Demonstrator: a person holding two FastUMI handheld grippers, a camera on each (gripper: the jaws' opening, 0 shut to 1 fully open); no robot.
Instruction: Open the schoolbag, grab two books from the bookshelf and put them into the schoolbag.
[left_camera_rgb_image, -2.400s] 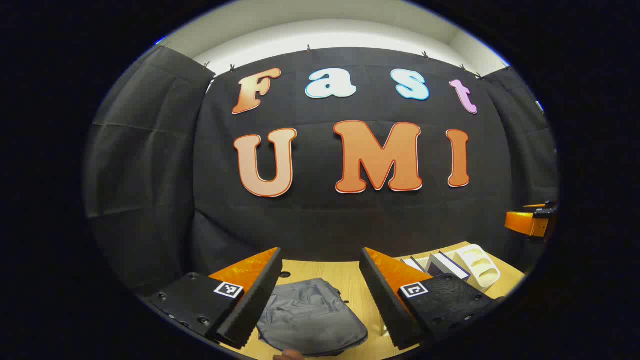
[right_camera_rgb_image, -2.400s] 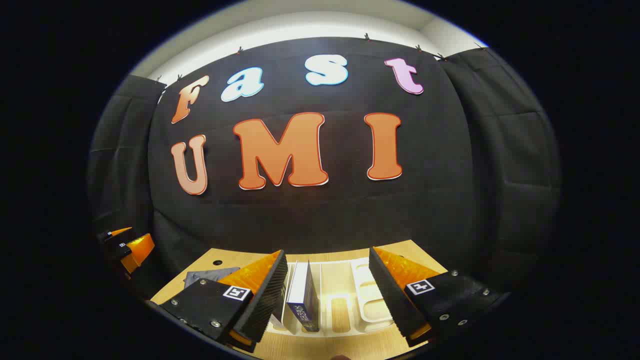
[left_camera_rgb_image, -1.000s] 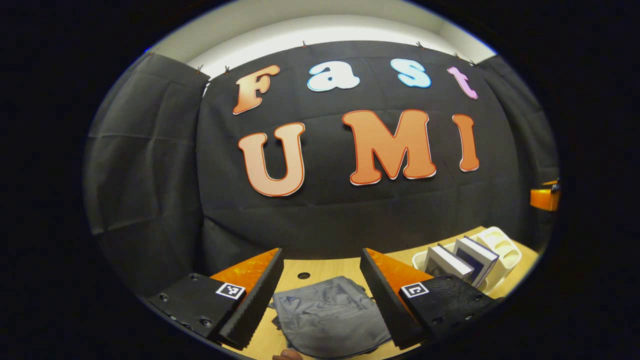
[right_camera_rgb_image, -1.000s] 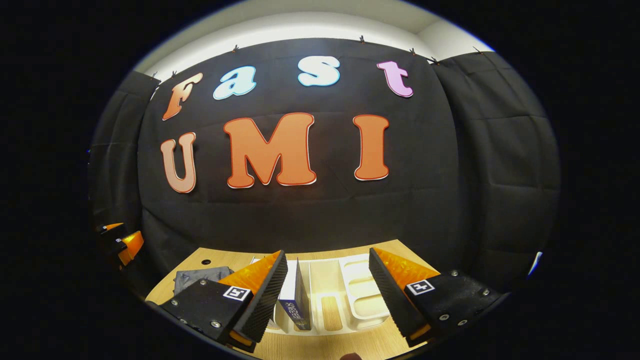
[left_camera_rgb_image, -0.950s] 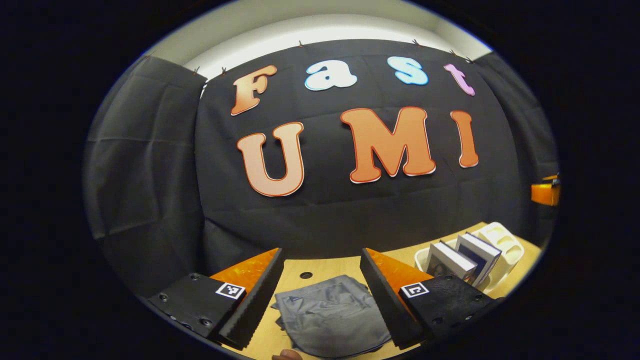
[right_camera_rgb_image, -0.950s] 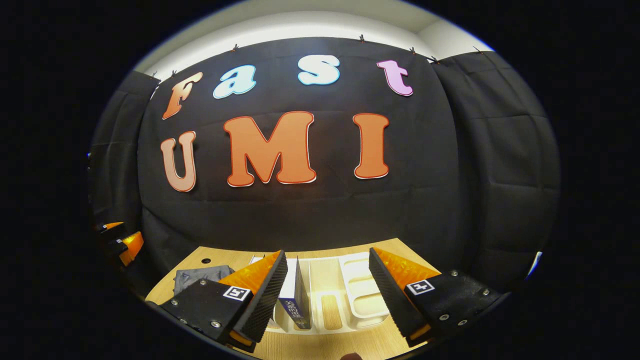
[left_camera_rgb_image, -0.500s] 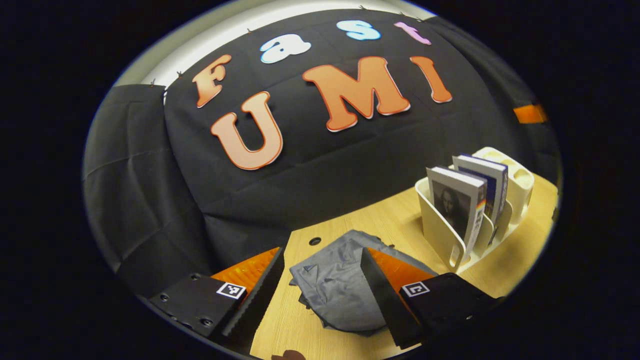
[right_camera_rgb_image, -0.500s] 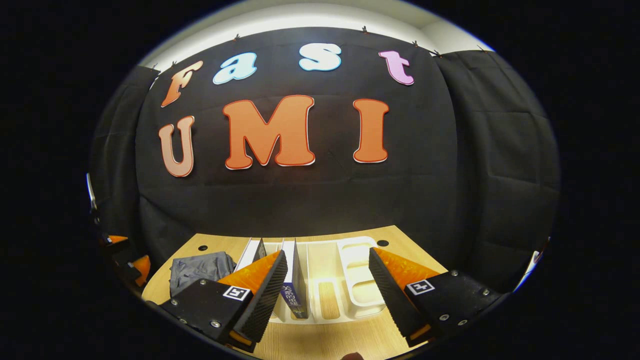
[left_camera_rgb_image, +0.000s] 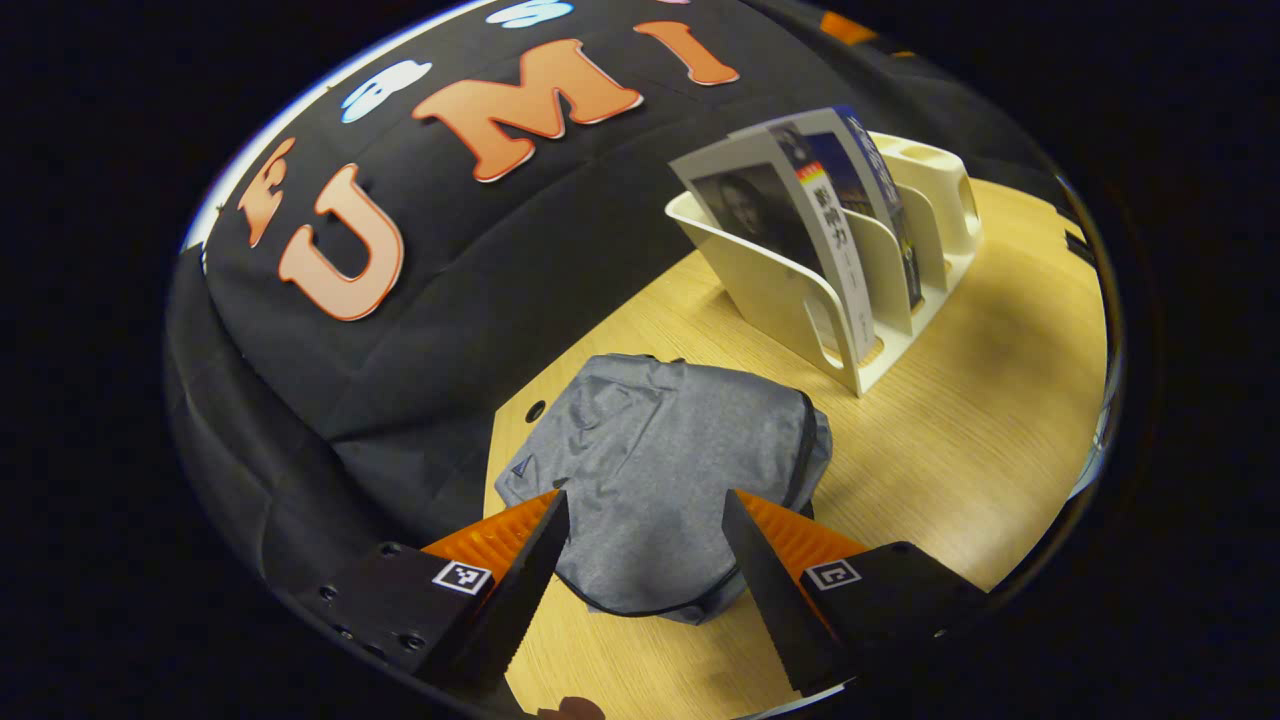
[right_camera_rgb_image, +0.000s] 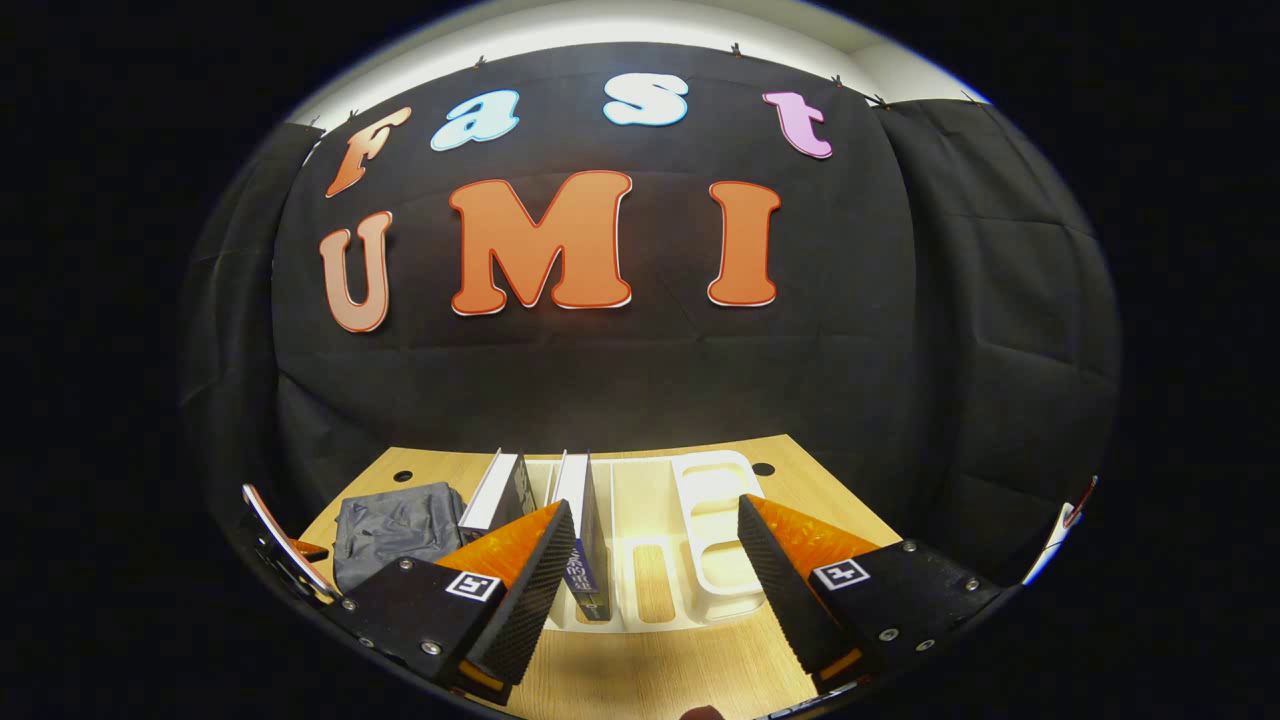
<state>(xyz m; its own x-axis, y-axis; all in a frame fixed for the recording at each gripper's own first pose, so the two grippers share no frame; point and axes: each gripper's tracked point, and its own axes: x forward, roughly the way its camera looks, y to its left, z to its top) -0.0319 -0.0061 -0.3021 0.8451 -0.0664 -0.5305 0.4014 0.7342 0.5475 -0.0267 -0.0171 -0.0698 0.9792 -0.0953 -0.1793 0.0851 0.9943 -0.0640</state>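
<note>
A grey schoolbag (left_camera_rgb_image: 650, 460) lies flat and crumpled on the wooden table (left_camera_rgb_image: 960, 440). My left gripper (left_camera_rgb_image: 644, 497) hangs open just above the bag's near edge, one finger to each side of it, holding nothing. Right of the bag stands a white bookshelf (left_camera_rgb_image: 780, 290) with two upright books, a portrait-covered book (left_camera_rgb_image: 760, 195) and a blue book (left_camera_rgb_image: 865, 175). In the right gripper view my right gripper (right_camera_rgb_image: 655, 505) is open and empty in front of the bookshelf (right_camera_rgb_image: 715, 490). The two books (right_camera_rgb_image: 580, 495) stand in its left slots, and the schoolbag (right_camera_rgb_image: 395, 525) lies to the left.
The table has small round holes near its back edge (left_camera_rgb_image: 535, 410) (right_camera_rgb_image: 762, 468). The black cloth wall rises right behind the table. Part of the other gripper (right_camera_rgb_image: 280, 550) shows at the lower left of the right gripper view. A fingertip (left_camera_rgb_image: 570, 710) shows at the bottom edge.
My left gripper has tilted down and moved forward over the schoolbag, which now sits between its fingers. My right gripper has dipped slightly towards the bookshelf. Both stay open.
</note>
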